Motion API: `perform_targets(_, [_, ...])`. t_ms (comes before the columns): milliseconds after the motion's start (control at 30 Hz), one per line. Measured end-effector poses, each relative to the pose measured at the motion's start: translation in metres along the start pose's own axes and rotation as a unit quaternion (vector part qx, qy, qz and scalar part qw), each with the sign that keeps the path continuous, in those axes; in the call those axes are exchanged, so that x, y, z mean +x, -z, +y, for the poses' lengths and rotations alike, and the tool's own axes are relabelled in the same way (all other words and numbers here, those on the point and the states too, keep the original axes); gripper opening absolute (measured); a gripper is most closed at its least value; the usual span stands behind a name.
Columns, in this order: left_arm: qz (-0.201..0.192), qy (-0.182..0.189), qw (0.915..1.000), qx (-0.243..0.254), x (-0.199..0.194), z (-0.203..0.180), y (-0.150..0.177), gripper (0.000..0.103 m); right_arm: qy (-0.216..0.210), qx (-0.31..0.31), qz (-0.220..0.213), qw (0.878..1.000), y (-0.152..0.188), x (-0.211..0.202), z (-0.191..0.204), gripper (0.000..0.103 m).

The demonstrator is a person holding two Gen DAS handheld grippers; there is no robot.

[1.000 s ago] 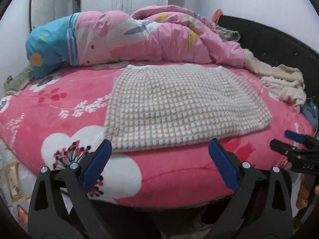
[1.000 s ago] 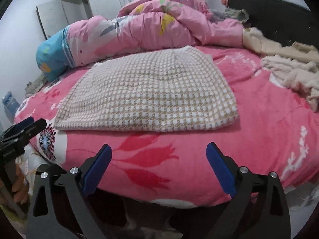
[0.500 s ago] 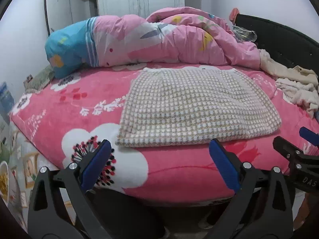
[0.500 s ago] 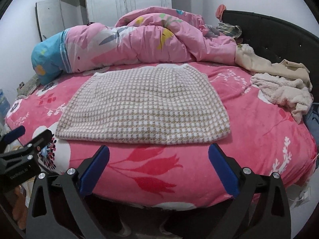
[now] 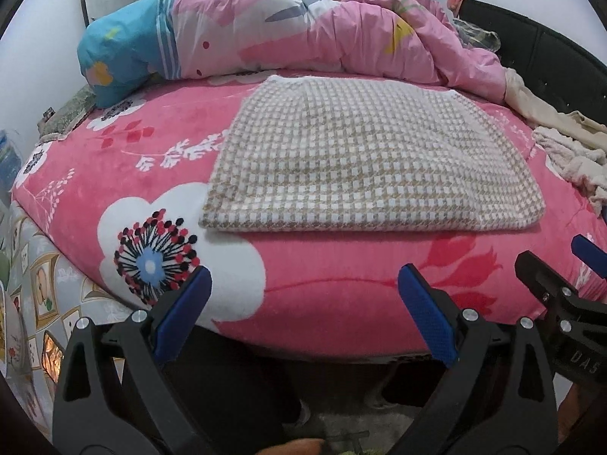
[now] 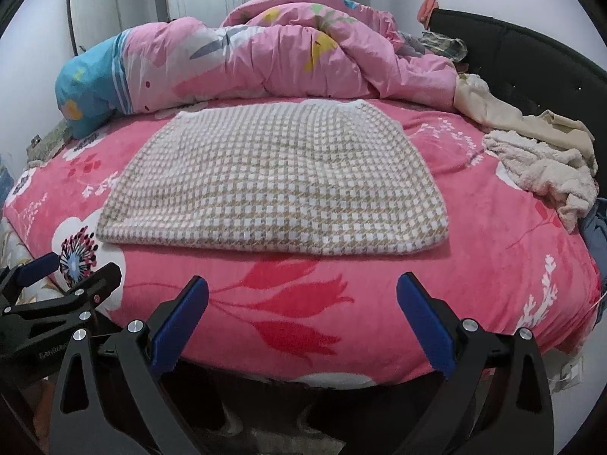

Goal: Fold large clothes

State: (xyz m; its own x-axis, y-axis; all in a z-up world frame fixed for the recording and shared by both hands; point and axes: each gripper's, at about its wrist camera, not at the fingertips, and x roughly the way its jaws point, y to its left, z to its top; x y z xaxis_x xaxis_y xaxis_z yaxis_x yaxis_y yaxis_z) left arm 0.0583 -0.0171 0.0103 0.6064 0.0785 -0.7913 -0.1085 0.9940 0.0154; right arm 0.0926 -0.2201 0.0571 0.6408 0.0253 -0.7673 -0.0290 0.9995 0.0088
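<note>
Checked garment (image 5: 364, 159) lying folded flat in the middle of the pink flowered bed (image 5: 334, 276), rumpled quilt (image 5: 303, 30) behind it, cream clothes (image 6: 542, 163) at right, left tongs (image 5: 303, 303) and right tongs (image 6: 303, 303) both released, empty, held off the near bed edge

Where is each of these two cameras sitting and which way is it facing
Left wrist: on the left gripper, off the bed's near edge, facing the checked garment; its own open fingers show, the right gripper at right.
Right wrist: on the right gripper, same edge, further right; its own open fingers show, the left gripper at left.
Shared: garment, pink duvet, cream clothes pile, dark headboard.
</note>
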Motion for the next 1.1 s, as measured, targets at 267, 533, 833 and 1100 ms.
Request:
perform_targets(267, [0.002, -0.004, 1.0000, 0.002, 0.0011, -0.0006, -0.0001, 0.095, -0.009, -0.003, 0.007, 1.000, 0.0020, 0.0012, 0.0011, 0.097])
perform_targets(533, [0.004, -0.004, 1.0000, 0.005, 0.0026, -0.0023, 0.0018, 0.095, -0.005, -0.002, 0.008, 1.000, 0.0027, 0.0010, 0.0002, 0.097])
perform_targets(833, [0.008, -0.002, 0.9999, 0.008, 0.0044, -0.0018, 0.0017, 0.095, 0.000, -0.002, 0.005, 1.000, 0.0016, -0.0002, -0.0024, 0.097])
perform_targets(1100, [0.009, -0.002, 0.9999, 0.006, 0.0046, -0.0033, 0.0020, 0.095, 0.000, -0.004, 0.007, 1.000, 0.0018, 0.0008, -0.0015, 0.097])
